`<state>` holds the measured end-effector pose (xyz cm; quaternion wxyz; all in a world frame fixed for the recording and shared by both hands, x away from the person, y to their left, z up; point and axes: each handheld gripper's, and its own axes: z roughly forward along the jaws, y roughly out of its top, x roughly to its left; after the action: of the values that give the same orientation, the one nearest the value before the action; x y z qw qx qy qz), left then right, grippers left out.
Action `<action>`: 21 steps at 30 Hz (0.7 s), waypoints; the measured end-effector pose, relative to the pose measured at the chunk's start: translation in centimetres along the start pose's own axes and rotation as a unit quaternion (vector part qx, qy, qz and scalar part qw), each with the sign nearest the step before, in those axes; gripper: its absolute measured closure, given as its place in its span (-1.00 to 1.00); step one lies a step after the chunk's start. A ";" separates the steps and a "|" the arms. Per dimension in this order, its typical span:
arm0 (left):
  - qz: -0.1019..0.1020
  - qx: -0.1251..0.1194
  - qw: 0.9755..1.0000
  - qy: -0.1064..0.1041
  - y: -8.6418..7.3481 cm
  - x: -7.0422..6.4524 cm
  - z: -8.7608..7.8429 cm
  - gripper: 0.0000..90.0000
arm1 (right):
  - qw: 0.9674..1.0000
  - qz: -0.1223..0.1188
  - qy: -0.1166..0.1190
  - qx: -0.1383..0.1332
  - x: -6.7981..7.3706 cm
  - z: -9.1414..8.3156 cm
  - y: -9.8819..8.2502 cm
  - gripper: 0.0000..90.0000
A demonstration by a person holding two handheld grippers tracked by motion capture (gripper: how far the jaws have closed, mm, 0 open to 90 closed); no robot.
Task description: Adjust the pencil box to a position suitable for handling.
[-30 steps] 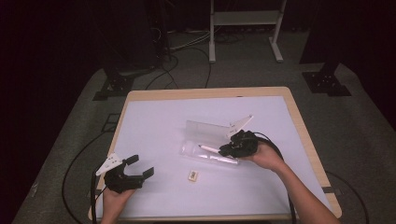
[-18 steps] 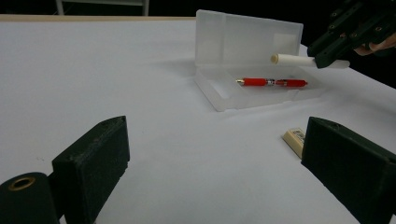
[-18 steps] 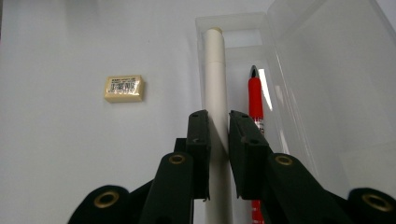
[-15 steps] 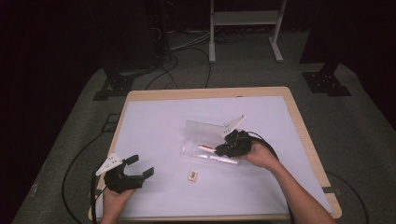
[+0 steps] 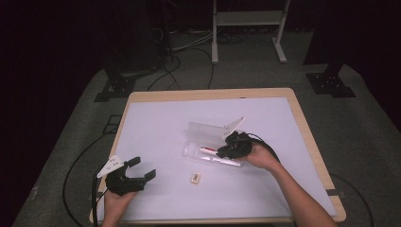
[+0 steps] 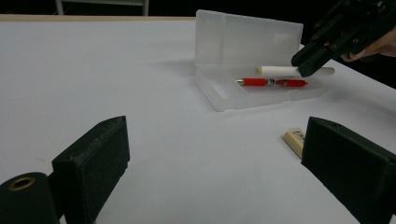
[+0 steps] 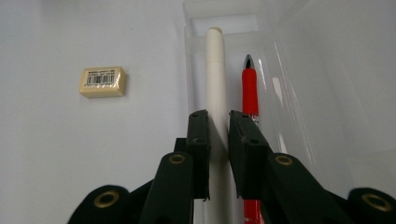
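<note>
My right claw rises from the bottom middle of the right gripper view, its two black jaws pinching a white pen between them. The white pen runs straight up the frame from the jaws, its tip near the top centre, over the tray of a clear plastic pencil case. Just to the right of it in that frame lies a red pen, parallel and resting in the tray. A small cream eraser sits on the white table in the upper left of that view, well apart from the case.

In the high view, my right claw is at the middle of the frame, right over the case, whose lid stands open behind the tray. The eraser lies just below the case.

My left claw is in the lower left of the high view, jaws spread wide with nothing between them, well apart from the case. In the left gripper view the jaws stand at the bottom corners, with the case and both pens in the upper right.
</note>
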<state>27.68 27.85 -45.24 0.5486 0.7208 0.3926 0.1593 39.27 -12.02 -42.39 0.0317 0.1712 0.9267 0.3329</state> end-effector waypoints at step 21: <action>0.000 0.000 1.000 0.000 0.0 0.0 0.0 -0.84 | 1.000 0.007 0.001 0.018 -0.6 1.5 -0.4 0.73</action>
<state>27.69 27.84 -45.22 0.5488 0.7209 0.3923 0.1590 39.96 -11.59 -43.81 0.0254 0.1779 0.9315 0.3162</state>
